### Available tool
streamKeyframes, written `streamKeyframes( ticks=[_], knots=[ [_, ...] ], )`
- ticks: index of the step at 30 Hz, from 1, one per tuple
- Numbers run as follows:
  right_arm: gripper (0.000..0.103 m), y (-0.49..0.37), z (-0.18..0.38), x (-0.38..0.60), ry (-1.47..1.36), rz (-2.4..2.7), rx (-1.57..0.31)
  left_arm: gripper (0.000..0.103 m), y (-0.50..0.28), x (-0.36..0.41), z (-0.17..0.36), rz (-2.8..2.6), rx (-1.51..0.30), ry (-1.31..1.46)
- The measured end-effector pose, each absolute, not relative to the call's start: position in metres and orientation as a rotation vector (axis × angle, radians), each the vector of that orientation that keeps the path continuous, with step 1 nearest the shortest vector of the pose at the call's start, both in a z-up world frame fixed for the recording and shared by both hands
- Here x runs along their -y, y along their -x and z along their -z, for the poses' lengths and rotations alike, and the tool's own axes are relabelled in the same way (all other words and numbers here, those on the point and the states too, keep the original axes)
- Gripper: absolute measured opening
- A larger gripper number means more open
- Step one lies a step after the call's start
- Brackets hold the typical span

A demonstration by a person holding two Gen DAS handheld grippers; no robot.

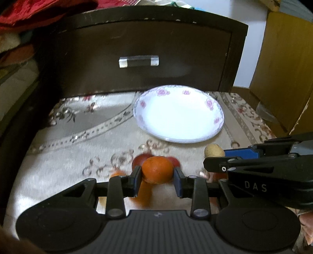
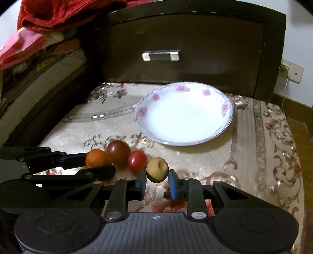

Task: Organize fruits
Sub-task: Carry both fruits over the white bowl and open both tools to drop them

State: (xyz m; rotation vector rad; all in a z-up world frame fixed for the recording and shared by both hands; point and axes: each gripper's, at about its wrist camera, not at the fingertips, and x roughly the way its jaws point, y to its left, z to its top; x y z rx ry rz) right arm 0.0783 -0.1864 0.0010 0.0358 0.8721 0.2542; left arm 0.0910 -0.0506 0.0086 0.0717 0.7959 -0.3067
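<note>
- The left gripper [image 1: 157, 173] is gripping an orange [image 1: 157, 169]; its jaws are pressing on both sides of the fruit, which is sitting just above the patterned cloth [image 1: 68, 166].
- The right gripper [image 2: 157, 178] is closing around a small tan fruit [image 2: 157, 169]; the left jaw is touching it, while a thin gap seems to be showing at the blue right jaw, so I cannot tell if the grip is firm.
- In the right wrist view, a dark red fruit [image 2: 118, 152] and a bright red fruit [image 2: 137, 160] are lying on the cloth side by side, between the orange [image 2: 96, 157] and the tan fruit.
- In the left wrist view, both red fruits are mostly hiding behind the orange, and the tan fruit [image 1: 214, 150] is showing to the right, near the other gripper's blue pad.
- A white plate [image 1: 210, 103] with pink flowers on its rim is resting on the cloth beyond the fruits, well apart from them.
- A dark drawer front [image 1: 137, 43] with a metal handle [image 1: 138, 61] is standing behind the plate.
- Red fabric [image 2: 58, 13] is piling up at the upper left.
</note>
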Motion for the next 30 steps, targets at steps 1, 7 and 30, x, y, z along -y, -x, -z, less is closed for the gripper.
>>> streamKeyframes(
  ticks=[1,7,30],
  knots=[
    [0.022,-0.08,-0.002,0.188,-0.04,-0.251,-0.869,0.039,-0.095,0.053,-0.01,0.309,-0.791,-0.077],
    [0.022,-0.1,-0.007,0.197,-0.051,-0.23,-0.847,0.039,-0.122,0.06,-0.013,0.316,-0.778,-0.075],
    [0.025,-0.158,0.016,0.209,-0.019,-0.201,-0.872,0.041,-0.168,0.074,0.006,0.345,-0.782,-0.1]
  ],
)
